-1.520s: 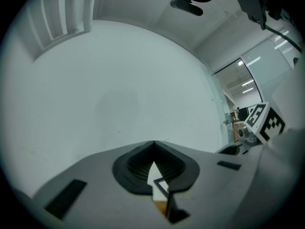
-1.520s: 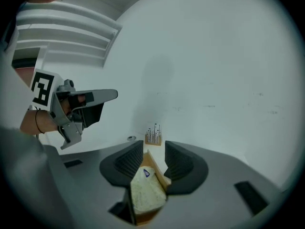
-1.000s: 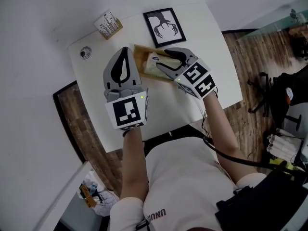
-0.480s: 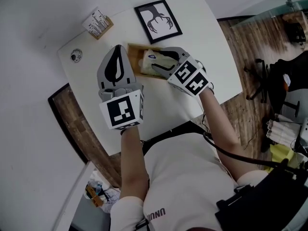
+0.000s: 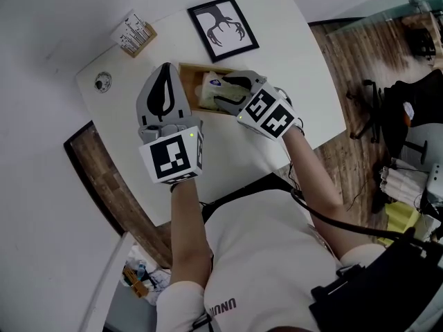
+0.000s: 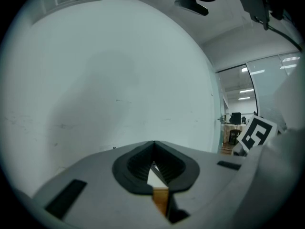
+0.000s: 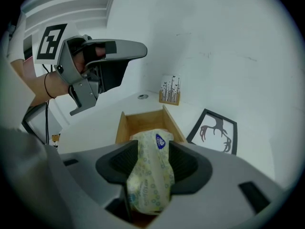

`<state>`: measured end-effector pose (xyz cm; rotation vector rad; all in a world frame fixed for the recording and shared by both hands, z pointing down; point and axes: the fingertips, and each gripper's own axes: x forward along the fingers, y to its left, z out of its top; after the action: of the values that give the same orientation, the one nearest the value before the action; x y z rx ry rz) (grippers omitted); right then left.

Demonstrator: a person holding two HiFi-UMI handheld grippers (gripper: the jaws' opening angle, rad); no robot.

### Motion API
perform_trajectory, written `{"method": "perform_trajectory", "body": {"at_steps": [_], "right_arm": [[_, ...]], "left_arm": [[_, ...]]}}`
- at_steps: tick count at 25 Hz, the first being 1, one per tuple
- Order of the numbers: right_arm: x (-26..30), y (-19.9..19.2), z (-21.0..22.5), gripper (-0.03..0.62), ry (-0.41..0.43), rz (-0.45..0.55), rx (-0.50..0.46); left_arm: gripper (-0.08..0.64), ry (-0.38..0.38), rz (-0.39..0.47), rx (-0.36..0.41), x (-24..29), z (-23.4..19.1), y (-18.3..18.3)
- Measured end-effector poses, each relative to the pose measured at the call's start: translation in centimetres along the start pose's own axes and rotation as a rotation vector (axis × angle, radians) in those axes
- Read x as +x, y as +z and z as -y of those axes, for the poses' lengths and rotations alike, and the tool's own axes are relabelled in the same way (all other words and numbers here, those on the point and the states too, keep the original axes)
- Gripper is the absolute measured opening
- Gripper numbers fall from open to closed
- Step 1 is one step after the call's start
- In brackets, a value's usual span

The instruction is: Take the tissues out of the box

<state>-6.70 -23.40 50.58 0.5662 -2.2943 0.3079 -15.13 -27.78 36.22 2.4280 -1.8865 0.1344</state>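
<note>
A shallow wooden box (image 5: 188, 68) lies on the white table (image 5: 304, 81). My right gripper (image 5: 213, 93) is shut on a soft pack of tissues (image 5: 210, 87), yellow-green patterned with a blue label. In the right gripper view the tissue pack (image 7: 147, 175) stands squeezed between the jaws of the right gripper (image 7: 153, 148), over the near end of the box (image 7: 143, 118). My left gripper (image 5: 166, 69) hovers just left of the box, shut and empty. Its joined tips (image 6: 153, 144) face a bare wall; in the right gripper view the left gripper (image 7: 142, 49) hangs above the table.
A black-framed antler picture (image 5: 223, 30) lies beyond the box. A small wooden card holder (image 5: 133, 33) and a round metal disc (image 5: 102, 83) sit at the table's far left. The table's front edge is close to the person's body. Chairs stand on the wood floor at right.
The right gripper has kept its hold on the tissue pack, which now sits a little more upright over the box. The left gripper stays beside the box. The head camera shifted slightly.
</note>
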Motion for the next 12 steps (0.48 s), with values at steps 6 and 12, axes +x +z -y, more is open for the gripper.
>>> {"method": "perform_trajectory", "body": {"at_steps": [6,12], "right_arm": [[0.8,-0.4,0.0,0.213,0.002,-0.039,-0.015],[1.1,-1.0,0.0,0.171,-0.009,-0.093,-0.051]], "left_arm": [[0.012,0.002,-0.007,-0.006,0.2,-0.4,-0.3],[0.012,0.012,-0.011,-0.014,0.3,-0.6,-0.5]]}}
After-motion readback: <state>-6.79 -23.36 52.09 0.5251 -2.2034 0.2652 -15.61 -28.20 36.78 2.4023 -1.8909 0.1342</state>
